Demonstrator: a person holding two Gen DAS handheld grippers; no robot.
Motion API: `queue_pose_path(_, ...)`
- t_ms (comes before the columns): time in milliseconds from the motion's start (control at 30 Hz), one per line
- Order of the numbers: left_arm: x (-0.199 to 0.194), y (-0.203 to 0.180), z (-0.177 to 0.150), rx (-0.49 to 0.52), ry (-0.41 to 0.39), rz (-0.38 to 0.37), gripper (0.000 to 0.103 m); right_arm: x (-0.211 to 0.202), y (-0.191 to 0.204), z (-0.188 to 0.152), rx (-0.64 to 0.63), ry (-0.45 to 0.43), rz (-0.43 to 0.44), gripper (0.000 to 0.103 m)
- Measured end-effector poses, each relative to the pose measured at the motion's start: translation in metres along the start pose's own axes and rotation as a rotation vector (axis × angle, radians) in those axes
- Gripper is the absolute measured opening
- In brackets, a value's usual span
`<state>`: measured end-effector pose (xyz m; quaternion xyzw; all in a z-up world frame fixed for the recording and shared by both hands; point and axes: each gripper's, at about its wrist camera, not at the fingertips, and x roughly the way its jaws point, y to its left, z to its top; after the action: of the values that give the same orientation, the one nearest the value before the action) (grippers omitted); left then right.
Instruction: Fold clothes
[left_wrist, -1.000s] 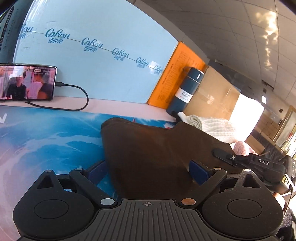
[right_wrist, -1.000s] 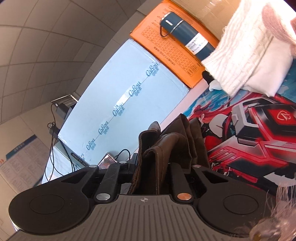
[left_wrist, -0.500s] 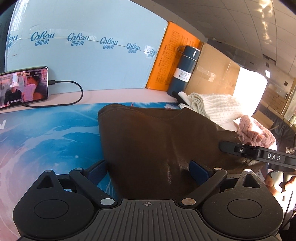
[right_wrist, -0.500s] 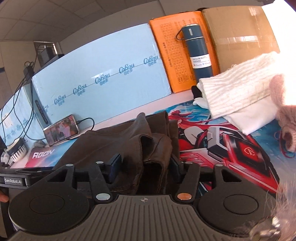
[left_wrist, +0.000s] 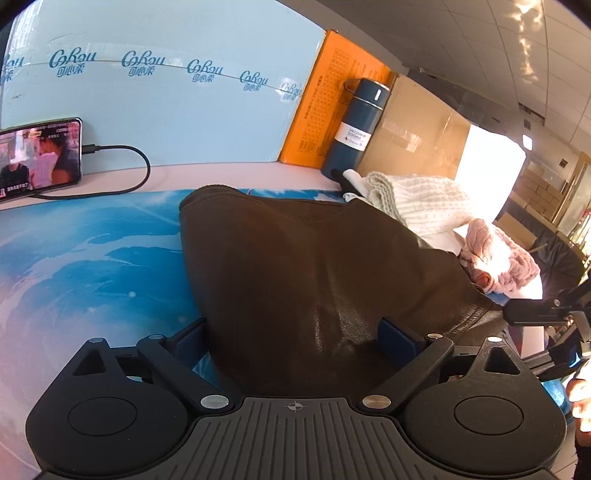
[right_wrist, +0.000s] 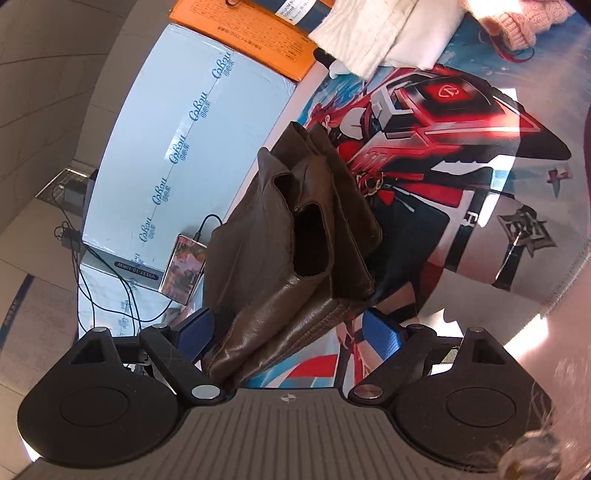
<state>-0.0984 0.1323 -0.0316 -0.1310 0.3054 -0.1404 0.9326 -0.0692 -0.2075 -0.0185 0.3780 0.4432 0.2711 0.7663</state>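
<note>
A: Folding is well underway on the brown leather garment (left_wrist: 314, 266), which lies on the printed surface (left_wrist: 92, 251), doubled over with layers stacked along its right edge.

B: And the right hand-held gripper (right_wrist: 288, 328)? Its jaws have just been opening, and now they stand wide, blue pads clear of the leather. An edge of the garment (right_wrist: 280, 236) lies between them, but nothing is pinched.

A: Right, it looks released on that side. The left hand-held gripper (left_wrist: 295, 332) is spread wide too, with the leather running between its pads. I cannot tell whether those pads press on it.

B: So what's left?

A: My guess: the bundle is bunched and gaping at the right end, so it needs flattening and maybe one more fold. Then the white knit (left_wrist: 417, 203) and the pink knit (left_wrist: 498, 254), both heaped just beyond it, look unfolded.

B: Anything in the way?

A: Those knits crowd the far right. A phone (left_wrist: 40, 155) with its cable (left_wrist: 122, 173) and a blue flask (left_wrist: 354, 129) stand along the back, near but apart.
</note>
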Motion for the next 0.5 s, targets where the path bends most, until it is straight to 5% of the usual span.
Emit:
queue_pose_path(167, 0.000, -0.004, -0.003, -0.013, 0.016, -0.118, 0.097, 0.021, 0.018, -0.005, -0.064, -0.110, -0.045, 0.091)
queue_pose_path(300, 0.002, -0.011, -0.006, 0.003, 0.027, -0.141, 0.097, 0.038, 0.025, -0.008, -0.103, -0.207, -0.088, 0.087)
queue_pose_path(367, 0.002, -0.008, -0.006, -0.011, 0.025, -0.151, 0.097, 0.046, 0.027, -0.009, -0.113, -0.219, -0.106, 0.070)
queue_pose_path(433, 0.002, -0.006, -0.006, -0.023, 0.024, -0.160, 0.097, 0.052, 0.024, -0.011, -0.106, -0.232, -0.139, 0.037)
queue_pose_path(500, 0.002, -0.003, -0.004, -0.044, 0.024, -0.174, 0.098, 0.052, 0.018, -0.010, -0.105, -0.241, -0.124, 0.028)
